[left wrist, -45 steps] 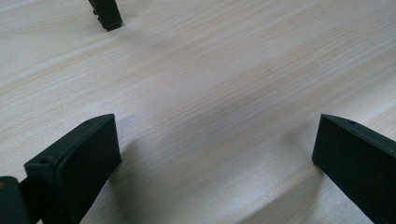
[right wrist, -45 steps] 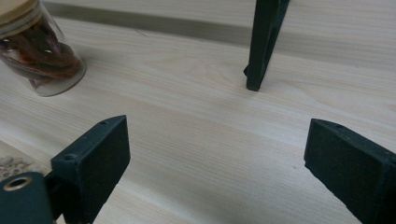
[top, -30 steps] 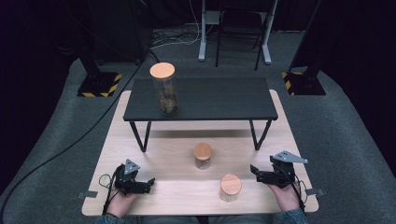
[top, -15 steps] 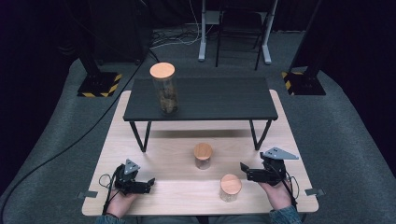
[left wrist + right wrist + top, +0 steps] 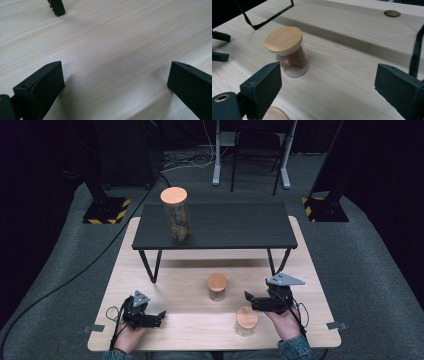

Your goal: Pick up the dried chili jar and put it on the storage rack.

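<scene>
Two small glass jars with wooden lids stand on the light wooden table (image 5: 165,285): one mid-table (image 5: 217,286), one nearer the front (image 5: 246,320). A tall lidded jar (image 5: 175,216) stands on the low black table (image 5: 235,226). My right gripper (image 5: 250,301) hovers just above and beyond the front jar, pointing left, open. In the right gripper view its jaws (image 5: 328,75) stand wide, with the mid-table jar (image 5: 288,51) ahead and apart from them, and the front jar's lid (image 5: 275,115) below. My left gripper (image 5: 159,317) rests open at the front left, bare wood between its jaws (image 5: 116,67).
The black table's thin legs (image 5: 151,266) stand on the wood behind the jars; one foot (image 5: 57,7) shows ahead of my left gripper. A round hole (image 5: 392,13) is cut in the wooden top. Cables trail off the front edge.
My right gripper has moved left and slightly up, from the table's right side to a spot above the front jar. My left gripper has stayed put.
</scene>
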`<action>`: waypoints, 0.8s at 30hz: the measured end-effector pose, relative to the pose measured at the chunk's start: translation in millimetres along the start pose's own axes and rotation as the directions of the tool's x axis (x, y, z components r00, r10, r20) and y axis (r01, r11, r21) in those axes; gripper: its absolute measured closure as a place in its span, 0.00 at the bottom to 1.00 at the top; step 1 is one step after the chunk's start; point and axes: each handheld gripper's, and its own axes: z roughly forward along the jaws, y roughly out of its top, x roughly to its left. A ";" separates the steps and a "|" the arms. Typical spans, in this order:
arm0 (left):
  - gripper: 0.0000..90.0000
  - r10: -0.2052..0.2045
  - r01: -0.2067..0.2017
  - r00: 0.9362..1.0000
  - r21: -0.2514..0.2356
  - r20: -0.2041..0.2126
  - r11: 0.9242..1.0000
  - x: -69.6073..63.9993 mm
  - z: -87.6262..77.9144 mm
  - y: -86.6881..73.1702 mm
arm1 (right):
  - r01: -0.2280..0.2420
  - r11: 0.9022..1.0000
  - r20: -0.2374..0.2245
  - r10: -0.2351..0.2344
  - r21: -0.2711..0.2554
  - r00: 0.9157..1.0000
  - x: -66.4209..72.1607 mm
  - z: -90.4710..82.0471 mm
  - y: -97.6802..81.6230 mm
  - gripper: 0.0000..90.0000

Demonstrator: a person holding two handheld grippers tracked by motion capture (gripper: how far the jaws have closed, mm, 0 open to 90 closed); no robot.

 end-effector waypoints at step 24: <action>0.01 0.000 0.000 1.000 -0.001 0.000 1.000 0.0 0.0 0.0 | 0.131 0.991 -0.120 -0.125 0.040 0.985 27.7 50.7 24.6 0.07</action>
